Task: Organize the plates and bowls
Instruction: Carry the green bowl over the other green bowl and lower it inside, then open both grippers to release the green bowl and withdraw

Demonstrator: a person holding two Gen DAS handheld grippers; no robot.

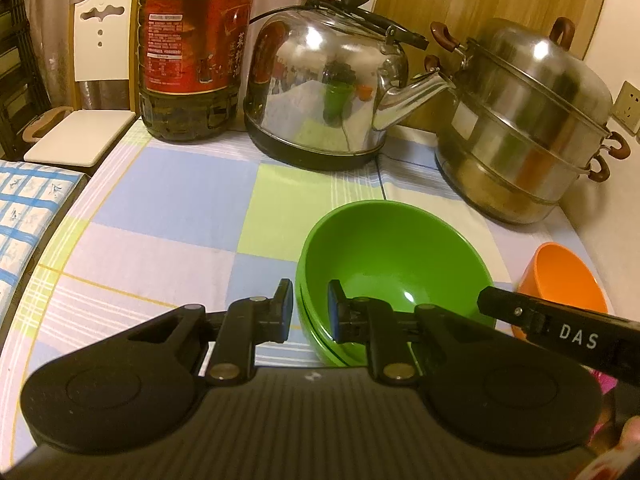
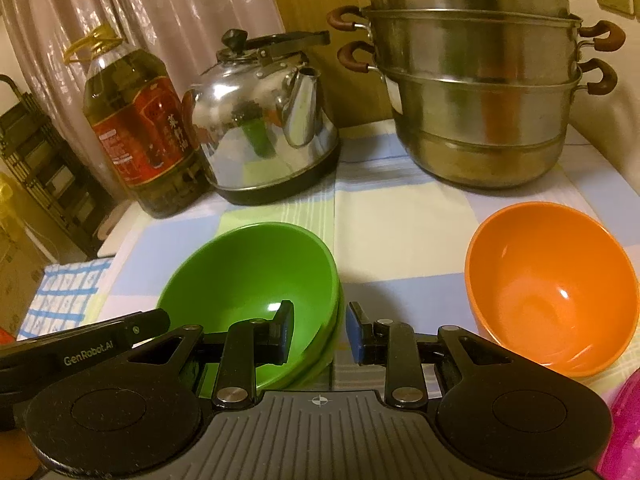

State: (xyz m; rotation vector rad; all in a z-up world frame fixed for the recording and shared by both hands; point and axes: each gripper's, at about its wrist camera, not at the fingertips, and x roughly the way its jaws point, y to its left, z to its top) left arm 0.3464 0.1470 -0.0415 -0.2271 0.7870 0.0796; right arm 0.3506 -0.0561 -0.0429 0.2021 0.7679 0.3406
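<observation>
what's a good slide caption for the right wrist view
Right gripper straddling the rim of stacked green bowls, orange bowl waiting alongside.

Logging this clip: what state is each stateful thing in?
Green bowls: nested, upright, empty.
Orange bowl: upright, empty, apart.
Left gripper: open, straddling green rim.
Right gripper: open, straddling green rim.
Kettle: lid shut.
Steamer pot: lidded.

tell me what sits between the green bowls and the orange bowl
Nothing: in the right wrist view only bare checked tablecloth separates the stacked green bowls from the orange bowl.
</observation>
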